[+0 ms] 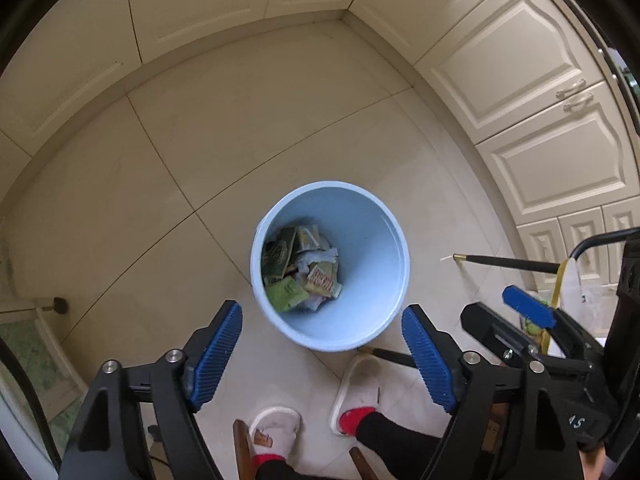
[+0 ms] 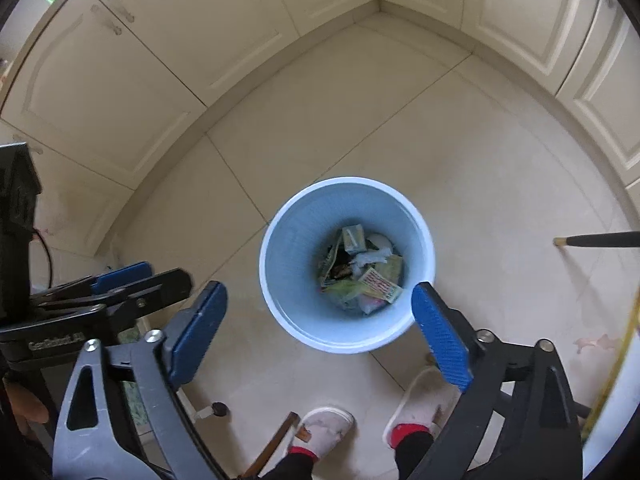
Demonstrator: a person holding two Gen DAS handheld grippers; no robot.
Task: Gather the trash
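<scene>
A light blue round bin (image 1: pixel 372 240) stands on the tiled floor, directly below both grippers. Crumpled wrappers, green packets and paper (image 1: pixel 300 276) lie at its bottom. My left gripper (image 1: pixel 322 356) hangs open above the bin's near rim, with nothing between its blue pads. In the right wrist view the same bin (image 2: pixel 296 248) holds the trash (image 2: pixel 362 276), and my right gripper (image 2: pixel 320 334) is open wide over the near rim, also empty. Each view catches the other gripper at its side: a blue pad (image 1: pixel 528 307) on the right, a blue pad (image 2: pixel 120 276) on the left.
Cream cabinet doors (image 1: pixel 520 64) line the corner behind the bin. A person's feet in white slippers (image 1: pixel 360 392) and red socks stand just before it. Black furniture legs with gold tips (image 1: pixel 508 263) reach in from the right. A wooden leg (image 2: pixel 276 444) shows at the bottom.
</scene>
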